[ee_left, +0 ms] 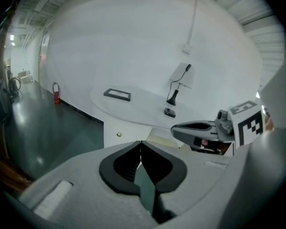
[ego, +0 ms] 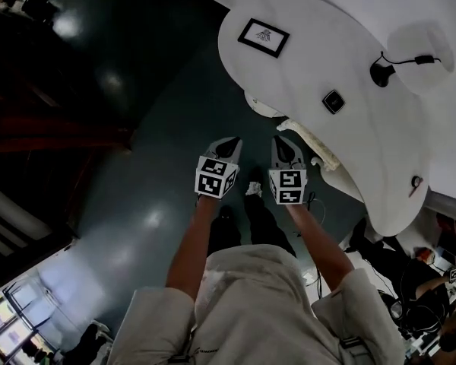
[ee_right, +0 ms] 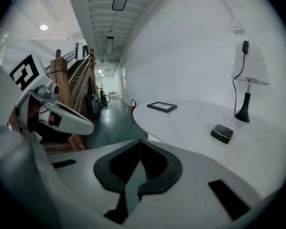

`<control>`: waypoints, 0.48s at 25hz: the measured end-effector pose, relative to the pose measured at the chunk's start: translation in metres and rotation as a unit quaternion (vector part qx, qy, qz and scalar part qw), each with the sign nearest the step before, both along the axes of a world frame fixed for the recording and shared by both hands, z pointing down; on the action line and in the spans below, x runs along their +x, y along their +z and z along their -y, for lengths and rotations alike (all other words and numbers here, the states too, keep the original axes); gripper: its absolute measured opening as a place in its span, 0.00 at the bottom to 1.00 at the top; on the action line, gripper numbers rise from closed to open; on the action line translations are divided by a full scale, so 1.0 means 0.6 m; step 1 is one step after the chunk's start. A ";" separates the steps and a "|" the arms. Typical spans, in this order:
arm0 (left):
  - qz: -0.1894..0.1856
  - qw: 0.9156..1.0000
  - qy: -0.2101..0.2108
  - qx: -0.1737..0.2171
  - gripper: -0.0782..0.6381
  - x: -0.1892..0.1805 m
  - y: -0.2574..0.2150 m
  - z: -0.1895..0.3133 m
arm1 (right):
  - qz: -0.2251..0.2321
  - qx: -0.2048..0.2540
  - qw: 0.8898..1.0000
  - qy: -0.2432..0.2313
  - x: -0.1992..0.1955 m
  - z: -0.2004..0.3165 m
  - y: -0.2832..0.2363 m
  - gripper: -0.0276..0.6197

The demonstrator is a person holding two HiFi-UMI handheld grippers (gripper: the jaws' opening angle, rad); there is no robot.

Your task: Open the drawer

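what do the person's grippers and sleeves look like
The left gripper and right gripper match: pale grey moulded bodies tapering to two pointed jaws, lined inside with black pads. Each carries a white cube printed with black square markers at its back end. The person wears a light beige short-sleeved top.

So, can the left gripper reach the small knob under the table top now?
Probably yes. Nothing stands between the left gripper and the knob below the table, only open floor. Its jaws are shut, so they must open before gripping.
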State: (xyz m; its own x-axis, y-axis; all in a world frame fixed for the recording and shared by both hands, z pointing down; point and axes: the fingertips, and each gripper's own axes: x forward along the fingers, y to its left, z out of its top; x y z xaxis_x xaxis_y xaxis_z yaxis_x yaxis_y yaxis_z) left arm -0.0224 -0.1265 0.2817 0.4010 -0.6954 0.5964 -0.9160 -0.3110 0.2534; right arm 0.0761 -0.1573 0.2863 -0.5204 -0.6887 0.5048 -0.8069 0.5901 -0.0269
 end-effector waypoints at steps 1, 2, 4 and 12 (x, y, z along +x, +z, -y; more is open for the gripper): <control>0.000 1.000 -0.001 -0.001 0.12 -0.002 0.007 0.012 | 0.002 -0.003 1.000 0.005 0.000 0.009 0.010 0.07; -0.001 1.000 -0.003 -0.001 0.12 -0.004 0.014 0.023 | 0.002 -0.006 1.000 0.006 -0.001 0.017 0.019 0.07; -0.007 1.000 -0.010 0.000 0.12 -0.008 0.030 0.046 | -0.005 -0.014 1.000 0.000 -0.005 0.028 0.039 0.07; -0.019 1.000 0.007 0.017 0.12 -0.004 0.160 0.127 | 0.002 -0.043 0.999 -0.019 -0.041 0.065 0.171 0.07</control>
State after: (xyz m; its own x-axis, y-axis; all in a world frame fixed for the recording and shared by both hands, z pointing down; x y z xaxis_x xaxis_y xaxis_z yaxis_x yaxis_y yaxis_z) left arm -0.0248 -0.2028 0.3777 0.4327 -0.7090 0.5569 -0.9015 -0.3330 0.2765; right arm 0.0514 -0.1964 0.3889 -0.5469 -0.6225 0.5598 -0.7841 0.6152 -0.0820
